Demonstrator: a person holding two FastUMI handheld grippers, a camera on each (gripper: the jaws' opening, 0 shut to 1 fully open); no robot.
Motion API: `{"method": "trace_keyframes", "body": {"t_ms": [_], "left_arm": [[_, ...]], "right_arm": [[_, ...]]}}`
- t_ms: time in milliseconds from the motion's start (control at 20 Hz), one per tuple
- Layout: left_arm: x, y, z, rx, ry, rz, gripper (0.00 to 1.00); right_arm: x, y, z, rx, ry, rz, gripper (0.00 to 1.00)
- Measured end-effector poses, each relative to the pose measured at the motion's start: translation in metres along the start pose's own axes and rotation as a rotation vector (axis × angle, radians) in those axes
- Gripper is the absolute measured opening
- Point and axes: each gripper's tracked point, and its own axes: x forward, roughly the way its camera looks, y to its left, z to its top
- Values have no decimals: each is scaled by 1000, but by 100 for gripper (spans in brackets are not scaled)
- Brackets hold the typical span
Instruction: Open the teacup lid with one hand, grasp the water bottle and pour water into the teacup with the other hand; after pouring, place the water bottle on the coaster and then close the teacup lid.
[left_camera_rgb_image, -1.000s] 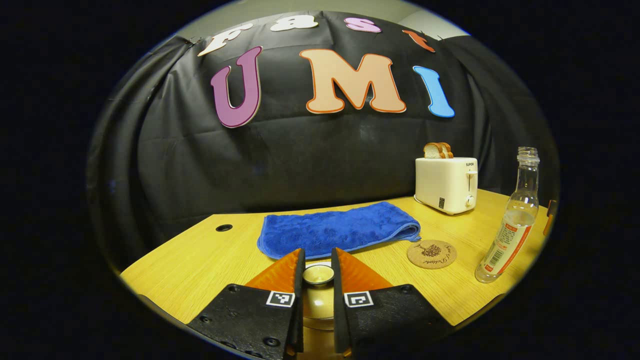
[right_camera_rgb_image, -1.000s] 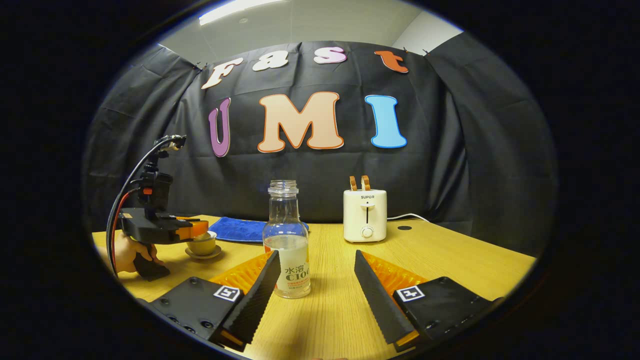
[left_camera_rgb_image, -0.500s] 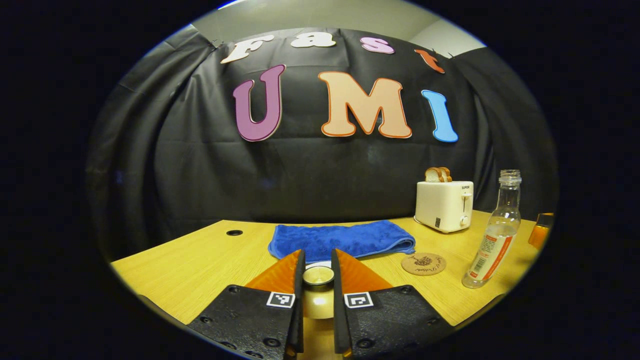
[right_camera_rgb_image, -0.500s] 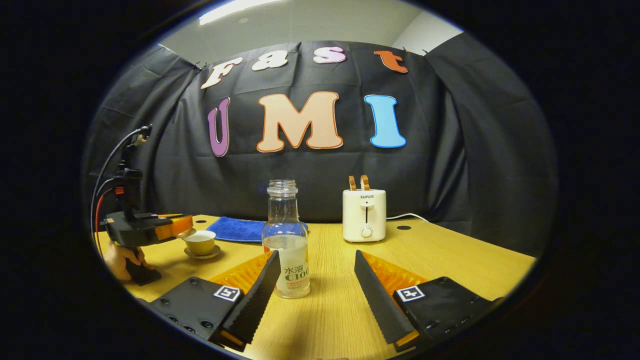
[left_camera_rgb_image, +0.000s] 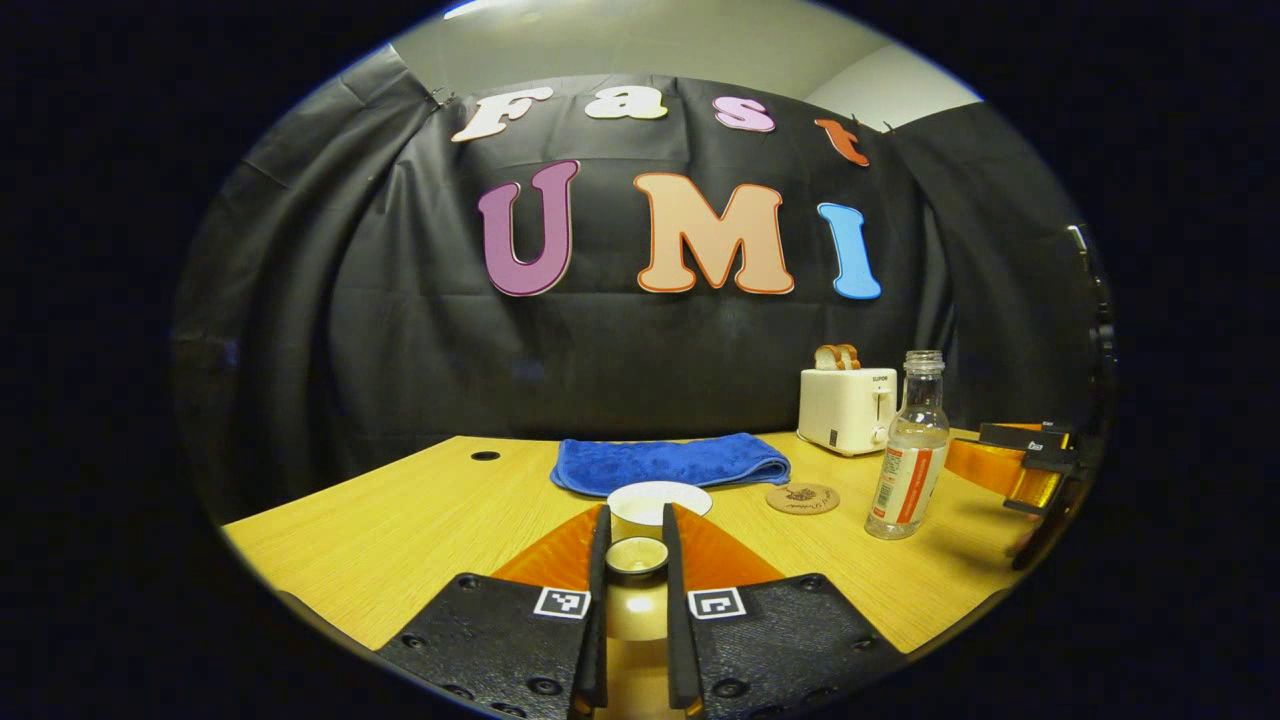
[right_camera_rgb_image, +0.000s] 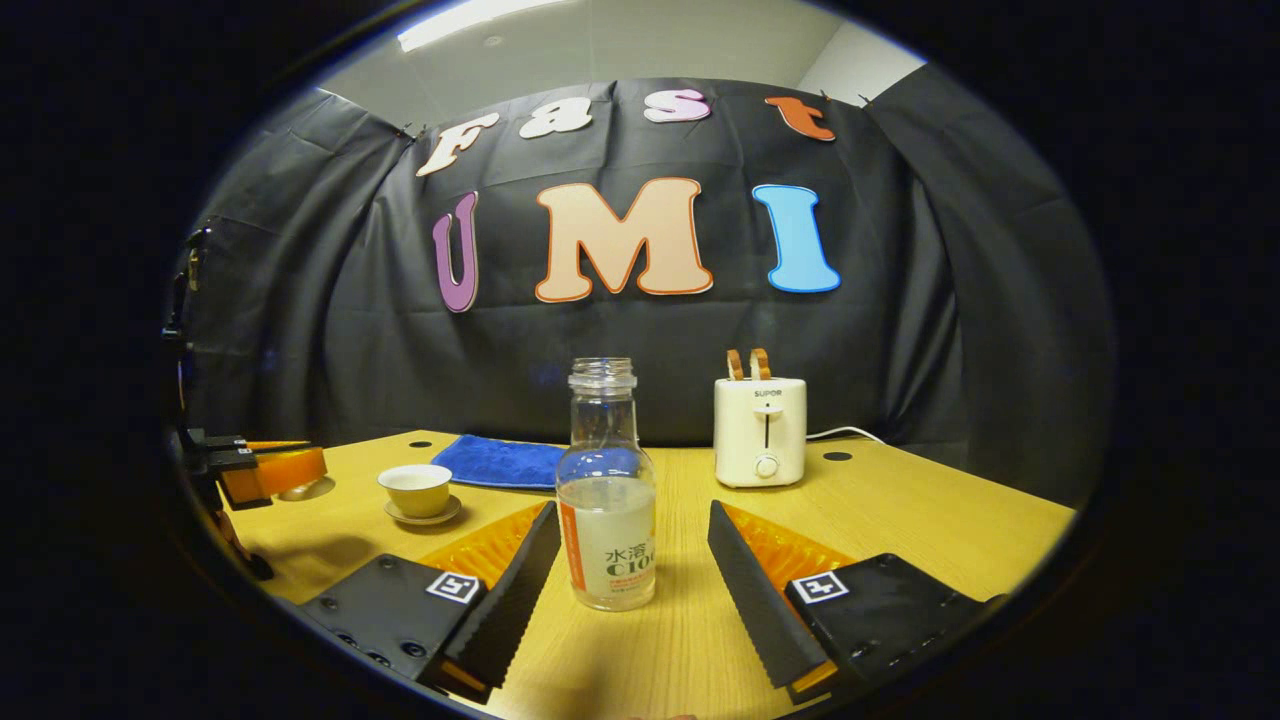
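Table (right_camera_rgb_image: 900, 510): light wood, seen spread beneath everything in both views.
Towel (left_camera_rgb_image: 668, 463): a blue folded cloth, laid at the far side behind the teacup.
Toaster (right_camera_rgb_image: 760, 431): stood far back by the wall, bread slices seen poking from its slots.
Water bottle (right_camera_rgb_image: 606, 500): kept upright on the table between the two fingers of the right gripper (right_camera_rgb_image: 630, 560), nearer the left one; whether it is touched cannot be told.
Right gripper: fingers held wide apart, nothing clamped.
Teacup (right_camera_rgb_image: 416, 489): seen uncovered on its saucer, left of the bottle, just beyond the left gripper (left_camera_rgb_image: 634, 555).
Coaster (left_camera_rgb_image: 803, 497): lying bare between towel and bottle.
Lid (left_camera_rgb_image: 636, 556): pinched by its knob between the left gripper's closed fingers, held clear of the cup.
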Motion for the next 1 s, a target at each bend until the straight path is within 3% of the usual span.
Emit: {"method": "trace_keyframes", "body": {"t_ms": [300, 400, 750, 850, 1000], "left_arm": [[-3, 3, 1, 2, 1, 6, 21], [-3, 3, 1, 1, 2, 1, 21], [-4, 3, 1, 2, 2, -10, 21], [-4, 3, 1, 2, 3, -10, 21], [-4, 3, 1, 2, 3, -9, 20]], "right_arm": [[33, 17, -2, 3, 1, 10, 98], [45, 20, -2, 3, 1, 9, 94], [60, 22, -4, 2, 4, -14, 98], [61, 24, -4, 2, 5, -8, 81], [67, 30, -6, -1, 11, 14, 79]]}}
